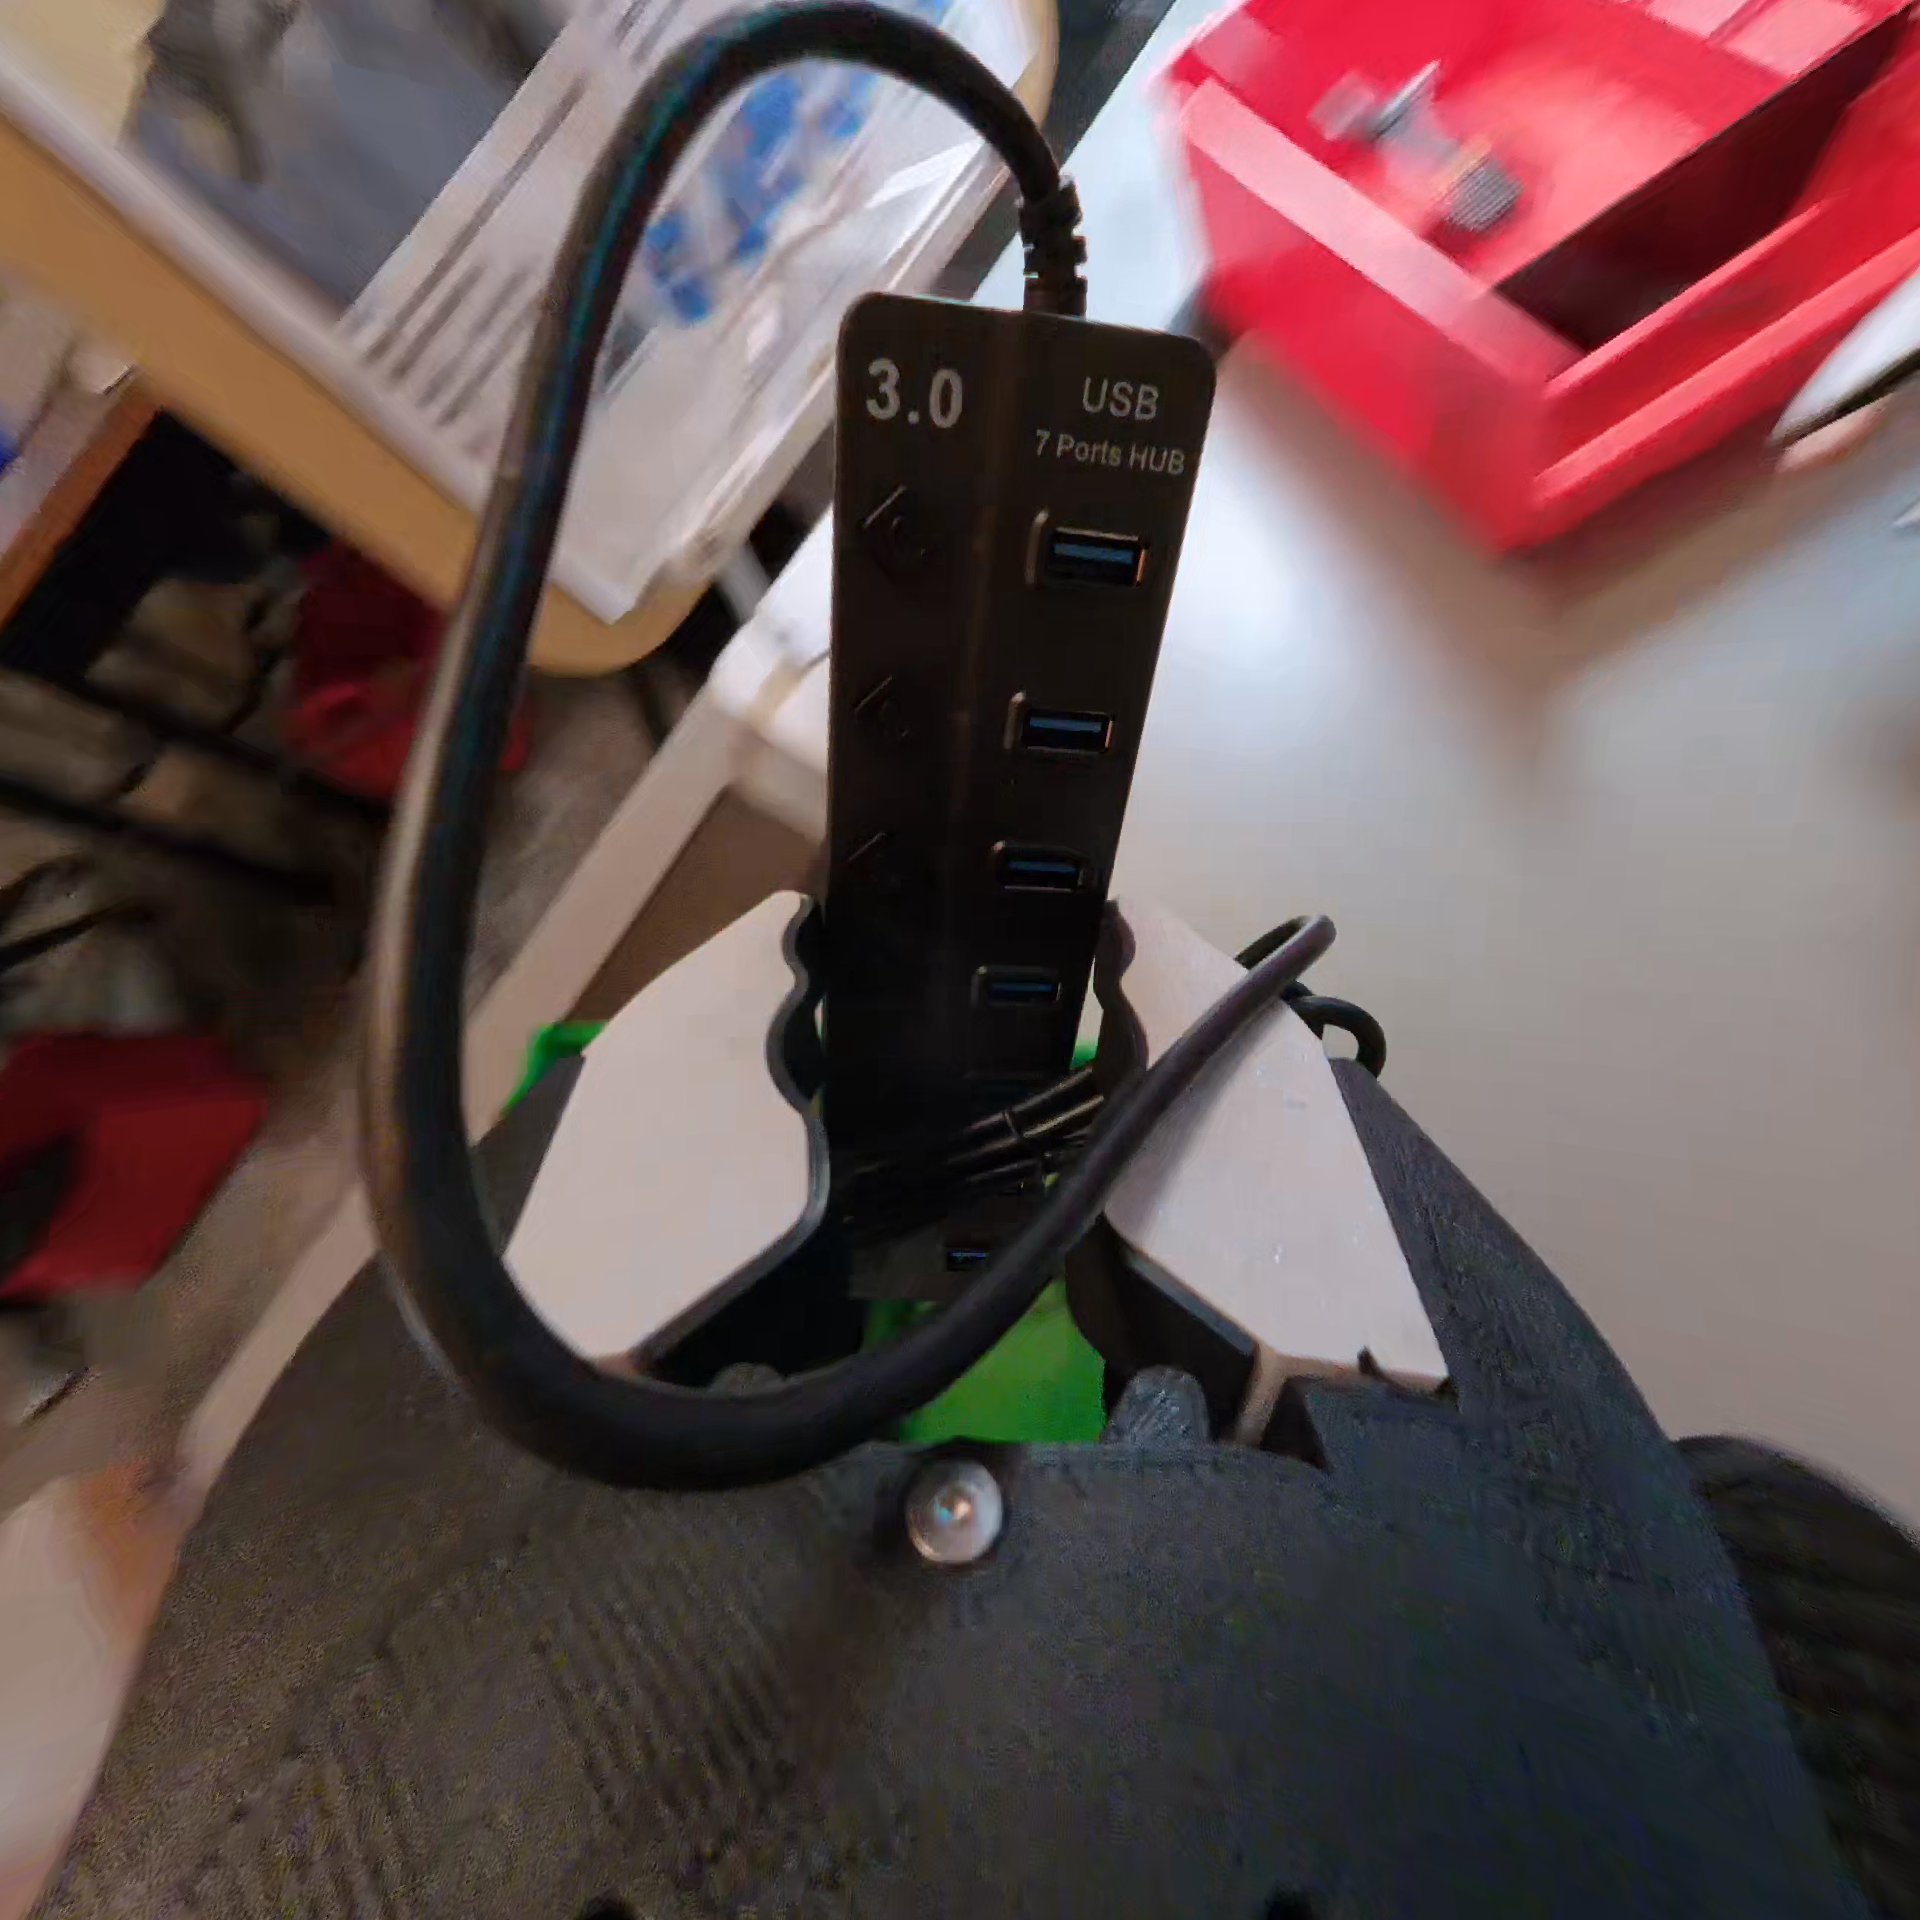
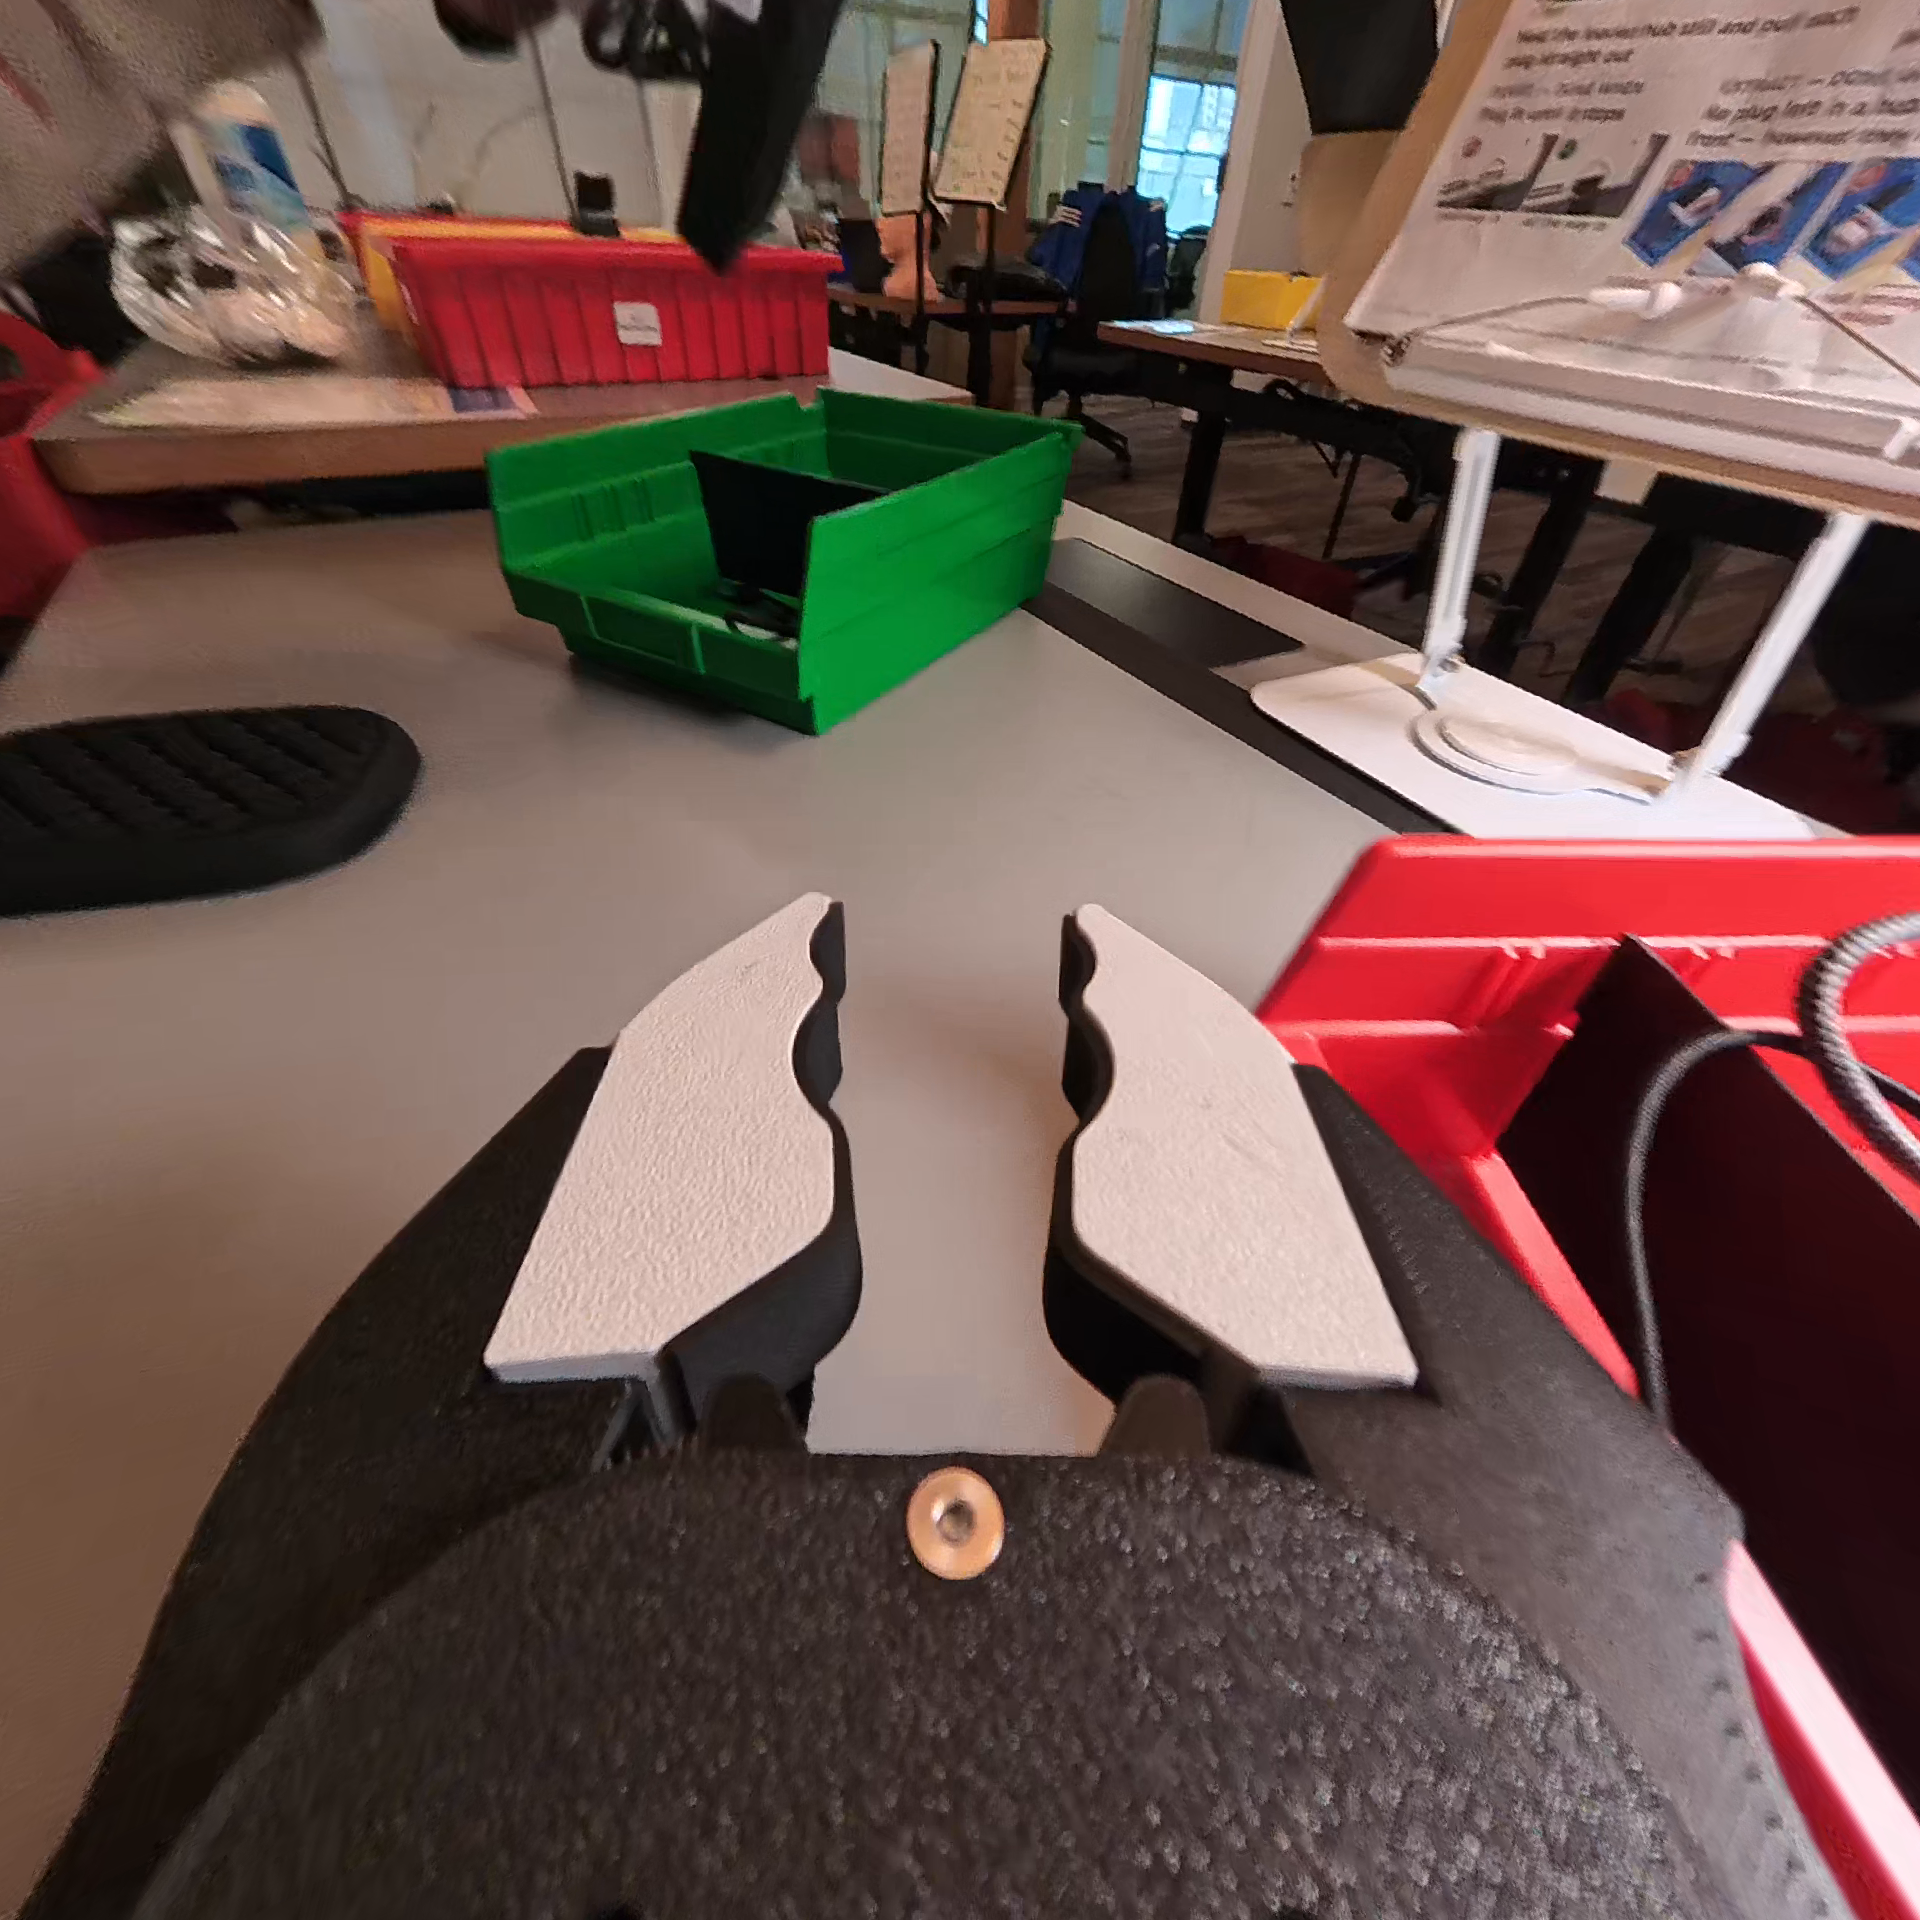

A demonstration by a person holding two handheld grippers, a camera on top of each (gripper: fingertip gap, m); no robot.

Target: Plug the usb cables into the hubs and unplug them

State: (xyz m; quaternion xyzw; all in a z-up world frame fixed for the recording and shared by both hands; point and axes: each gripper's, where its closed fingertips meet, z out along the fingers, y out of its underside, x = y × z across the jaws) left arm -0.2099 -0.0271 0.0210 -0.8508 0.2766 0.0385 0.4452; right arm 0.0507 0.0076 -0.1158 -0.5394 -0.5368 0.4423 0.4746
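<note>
Left gripper (image 1: 956,997) clamped on a black hub (image 1: 997,727), one finger on each long edge near the hub's lower half, the hub standing up out of the jaws with its port row facing the camera. Ports empty as far as visible, the lowest ones partly hidden behind a bundled black lead. Thick black cable (image 1: 447,831) out of the hub's top end, arcing left of the hub and down in a wide loop, then crossing under the hub's base and up over the right finger (image 1: 1226,1122). Green bin (image 1: 977,1382) glimpsed just below the hub, between the fingers. Grey table (image 1: 1455,831) right of the hub, blurred red bin (image 1: 1558,260) up and right of the hub, blurred document stand (image 1: 520,260) up and left of it. Right gripper (image 2: 951,920) open, fingers well apart, nothing between them, hovering over the bare table (image 2: 727,883). Green bin (image 2: 790,561) beyond this gripper on the table, with a black divider inside. Red bin (image 2: 1455,997) just right of the gripper, a dark divider and thin black cable (image 2: 1662,1195) inside it, plus a braided cable (image 2: 1839,997) at the picture's edge. Black pad (image 2: 187,800) left of the gripper. White stand (image 2: 1507,727) with a printed sheet right of the green bin. Hub not surely identifiable in the right view.
</note>
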